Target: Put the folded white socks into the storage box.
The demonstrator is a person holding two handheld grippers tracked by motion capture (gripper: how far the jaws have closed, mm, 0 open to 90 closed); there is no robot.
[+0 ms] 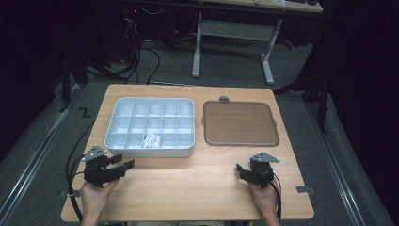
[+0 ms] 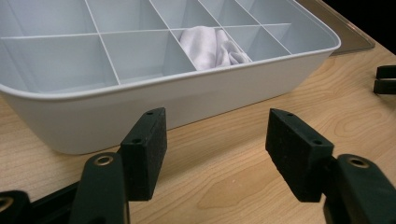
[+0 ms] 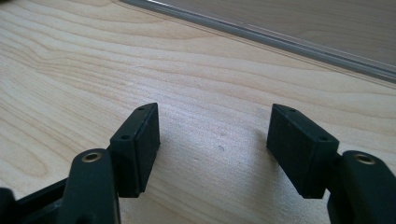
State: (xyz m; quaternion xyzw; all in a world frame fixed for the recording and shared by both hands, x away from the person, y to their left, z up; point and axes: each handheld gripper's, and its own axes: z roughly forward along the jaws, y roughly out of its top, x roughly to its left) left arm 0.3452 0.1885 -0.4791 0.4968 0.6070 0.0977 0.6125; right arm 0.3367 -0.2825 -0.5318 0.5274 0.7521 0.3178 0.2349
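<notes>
Both grippers, left (image 1: 126,163) and right (image 1: 241,170), rest on the table (image 1: 188,188) with jaws apart and empty; for the cloth (image 2: 212,46) in the tray's (image 2: 187,93) near-row cell, reach left over the wall, descending vertically.

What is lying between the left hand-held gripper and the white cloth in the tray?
In the left gripper view, bare wood of the table, then the near wall of the tray, separate the left hand-held gripper from the white cloth.

Tabletop (image 1: 188,183) brightly lit from above, room around it dark — close views sharp, faint glare, soft shadows
</notes>
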